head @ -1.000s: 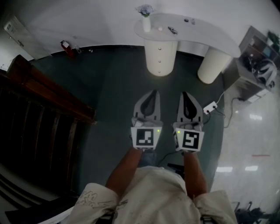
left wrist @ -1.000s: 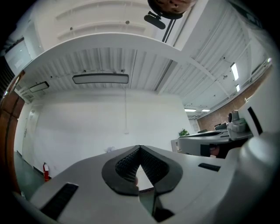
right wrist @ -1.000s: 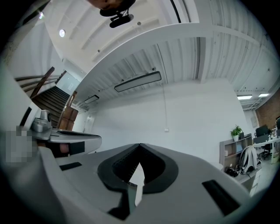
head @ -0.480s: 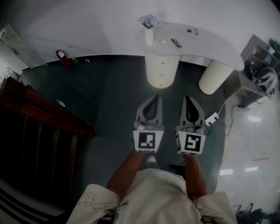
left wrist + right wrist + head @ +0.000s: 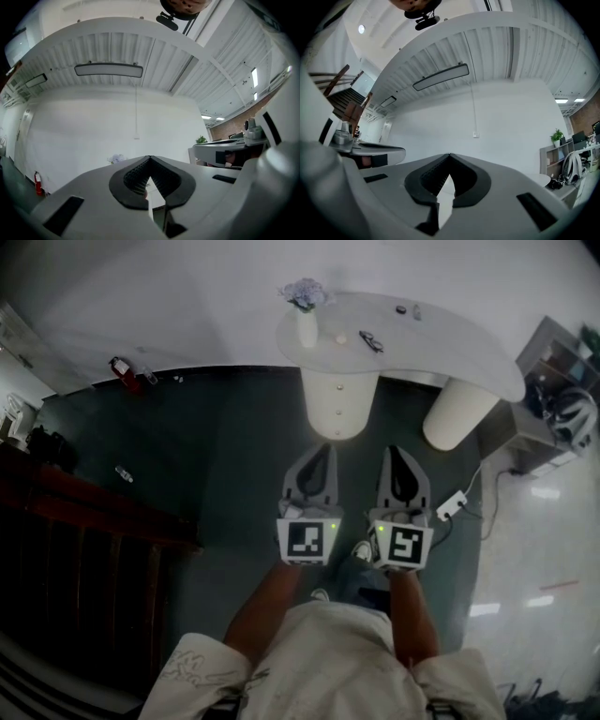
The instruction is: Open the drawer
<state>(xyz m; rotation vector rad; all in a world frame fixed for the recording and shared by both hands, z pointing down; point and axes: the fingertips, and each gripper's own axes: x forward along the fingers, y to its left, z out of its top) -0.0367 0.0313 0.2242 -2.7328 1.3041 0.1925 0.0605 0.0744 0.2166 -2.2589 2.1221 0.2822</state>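
A white desk (image 5: pixel 441 343) stands against the far wall on two round pedestals. Its left pedestal (image 5: pixel 339 404) carries a column of small drawer knobs (image 5: pixel 339 397), and all its drawers look closed. Both grippers are held side by side above the dark floor and point at the desk, short of the pedestal. My left gripper (image 5: pixel 325 448) is shut with nothing in it; in its own view the left gripper (image 5: pixel 150 158) has its jaws meeting at the tip. My right gripper (image 5: pixel 395 452) is shut and empty too, as the right gripper (image 5: pixel 450 155) shows in its own view.
On the desk stand a vase of flowers (image 5: pixel 306 320) and a few small items (image 5: pixel 371 339). A power strip (image 5: pixel 452 505) with its cable lies on the floor to the right. A dark wooden stair railing (image 5: pixel 103 521) fills the left. A shelf unit (image 5: pixel 567 409) stands at far right.
Both grippers have travelled forward together, still shut, and the desk pedestal is nearer to their tips. The stair railing has slid back to the left.
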